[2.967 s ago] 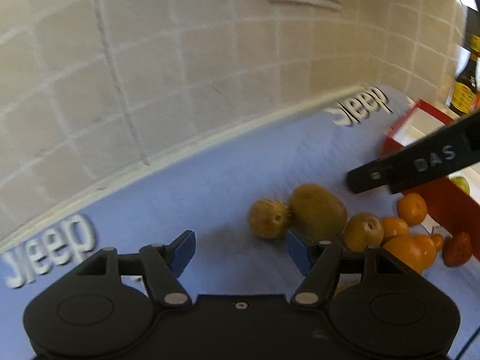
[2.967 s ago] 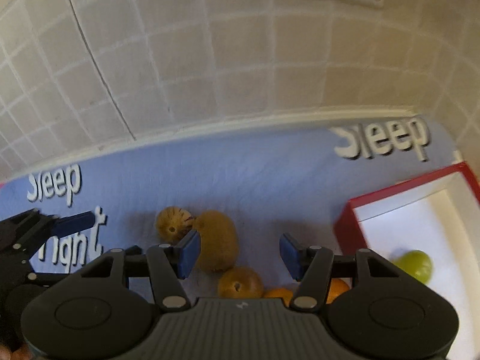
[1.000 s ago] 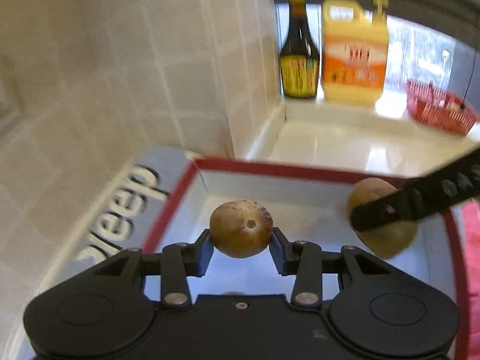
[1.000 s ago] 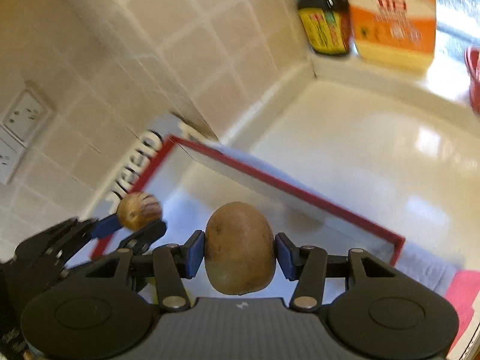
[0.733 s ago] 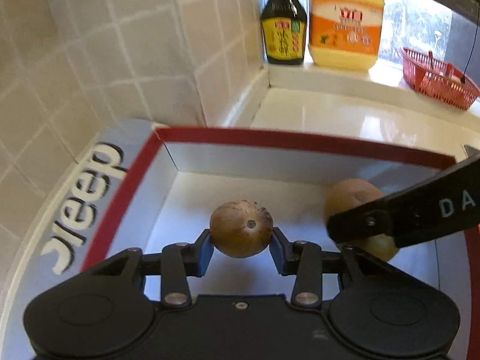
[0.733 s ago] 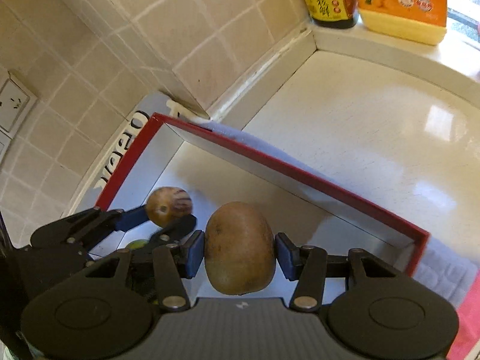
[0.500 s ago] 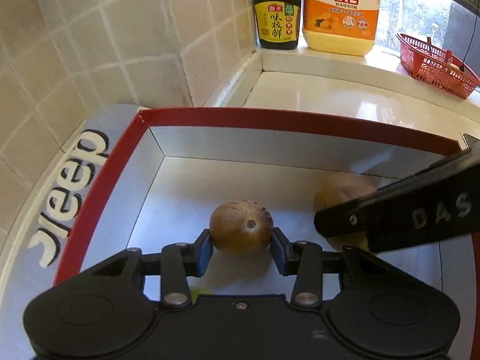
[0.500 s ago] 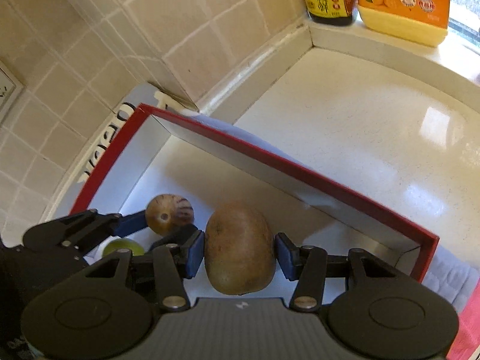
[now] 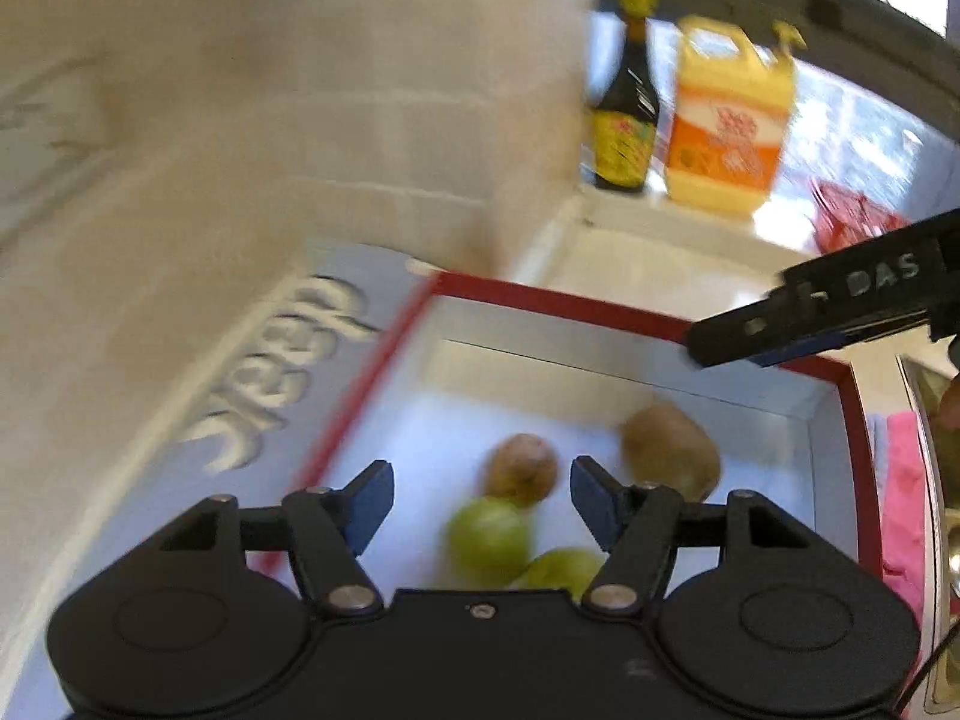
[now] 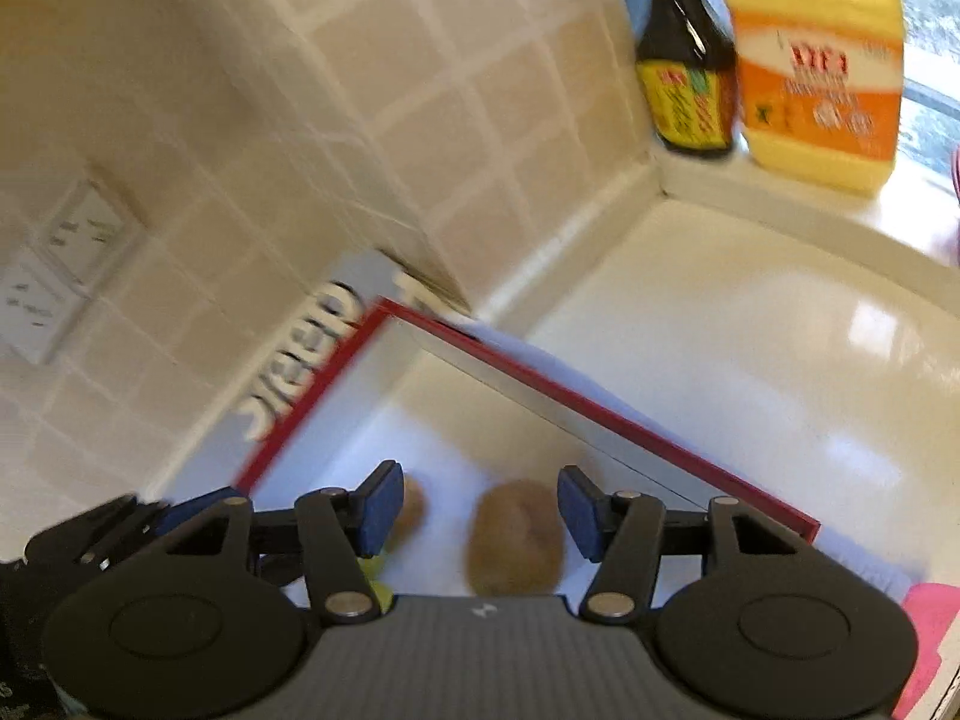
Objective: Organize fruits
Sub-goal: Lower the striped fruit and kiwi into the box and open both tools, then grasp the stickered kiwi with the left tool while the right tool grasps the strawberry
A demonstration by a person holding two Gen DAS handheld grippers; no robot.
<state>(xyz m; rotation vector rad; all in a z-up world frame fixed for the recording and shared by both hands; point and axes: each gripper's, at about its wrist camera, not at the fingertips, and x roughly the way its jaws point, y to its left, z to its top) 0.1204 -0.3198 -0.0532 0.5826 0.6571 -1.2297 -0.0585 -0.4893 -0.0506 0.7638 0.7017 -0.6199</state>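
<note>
Now blurred brown kiwi – oval, fuzzy – loose in red-rimmed box; left gripper, right gripper opening, empty.

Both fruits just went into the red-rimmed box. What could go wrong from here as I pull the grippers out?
The kiwi lies directly below the opening right gripper; a low exit could clip it. The round brown fruit rests against a green fruit, so the left gripper might nudge it rolling. The grippers sit close and could collide.

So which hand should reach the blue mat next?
Probably left: both jaws are opening, empty; the left gripper sits nearer the blue mat, the right gripper deeper over the red-rimmed box.
</note>
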